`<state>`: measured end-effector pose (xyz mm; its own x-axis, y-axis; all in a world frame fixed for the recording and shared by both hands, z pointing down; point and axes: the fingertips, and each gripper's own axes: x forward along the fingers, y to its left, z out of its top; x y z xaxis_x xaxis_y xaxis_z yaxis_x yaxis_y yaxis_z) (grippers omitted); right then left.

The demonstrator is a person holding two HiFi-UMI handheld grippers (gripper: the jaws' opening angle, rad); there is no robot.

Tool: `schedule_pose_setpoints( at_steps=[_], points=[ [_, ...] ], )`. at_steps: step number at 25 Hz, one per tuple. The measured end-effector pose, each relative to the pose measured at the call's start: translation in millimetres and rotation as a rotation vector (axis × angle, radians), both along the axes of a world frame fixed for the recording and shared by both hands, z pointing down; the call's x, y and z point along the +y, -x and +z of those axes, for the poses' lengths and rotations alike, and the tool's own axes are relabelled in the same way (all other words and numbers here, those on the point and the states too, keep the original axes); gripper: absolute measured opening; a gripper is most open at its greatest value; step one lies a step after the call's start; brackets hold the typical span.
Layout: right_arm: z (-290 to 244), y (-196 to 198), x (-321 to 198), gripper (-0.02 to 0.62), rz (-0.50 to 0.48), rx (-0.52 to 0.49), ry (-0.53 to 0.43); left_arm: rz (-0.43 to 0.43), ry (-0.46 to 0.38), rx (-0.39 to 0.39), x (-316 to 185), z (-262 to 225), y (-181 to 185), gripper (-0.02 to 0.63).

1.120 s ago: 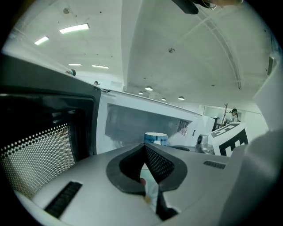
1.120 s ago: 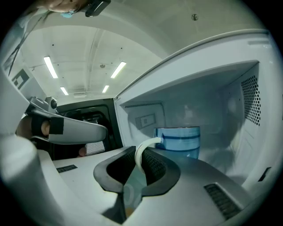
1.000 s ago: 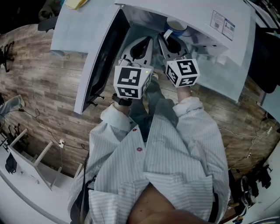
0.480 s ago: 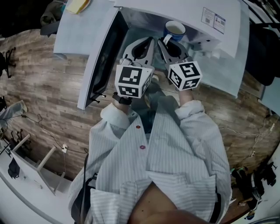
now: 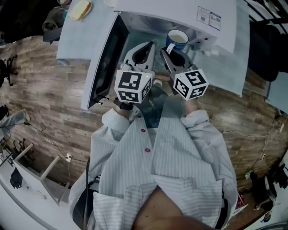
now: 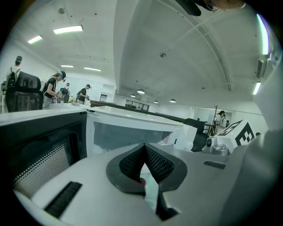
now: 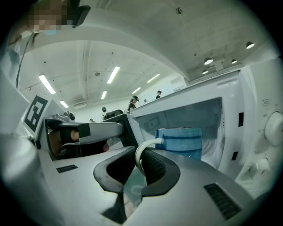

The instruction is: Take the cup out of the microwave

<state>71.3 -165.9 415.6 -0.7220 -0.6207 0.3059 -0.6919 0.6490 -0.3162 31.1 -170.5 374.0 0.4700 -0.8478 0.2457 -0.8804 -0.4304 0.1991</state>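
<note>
Our right gripper (image 7: 139,164) is clamped on the white handle (image 7: 140,154) of the blue cup (image 7: 180,142). The cup hangs just beyond the jaw tips, at the mouth of the open microwave (image 5: 180,10). Our left gripper (image 6: 143,153) is beside it on the door (image 5: 106,58) side, with its jaws pressed together and nothing between them.

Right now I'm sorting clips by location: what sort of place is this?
Probably a large open-plan lab or office, not a home: long ceiling strip lights, people standing at distant benches, and a black office chair.
</note>
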Motion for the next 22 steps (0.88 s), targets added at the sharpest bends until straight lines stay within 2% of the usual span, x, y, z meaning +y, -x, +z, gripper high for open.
schedule_pose_setpoints(
  at_steps=[9,22],
  points=[
    [-30.0,-7.1,22.9,0.064,-0.013,-0.048,0.011,0.053,-0.012,0.003,11.0,-13.2,-13.8,0.009],
    [-91.1,-25.8,27.2,0.064,0.009,-0.119,-0.065,0.119,-0.086,0.028,4.3,-52.6,-28.3,0.009]
  ],
)
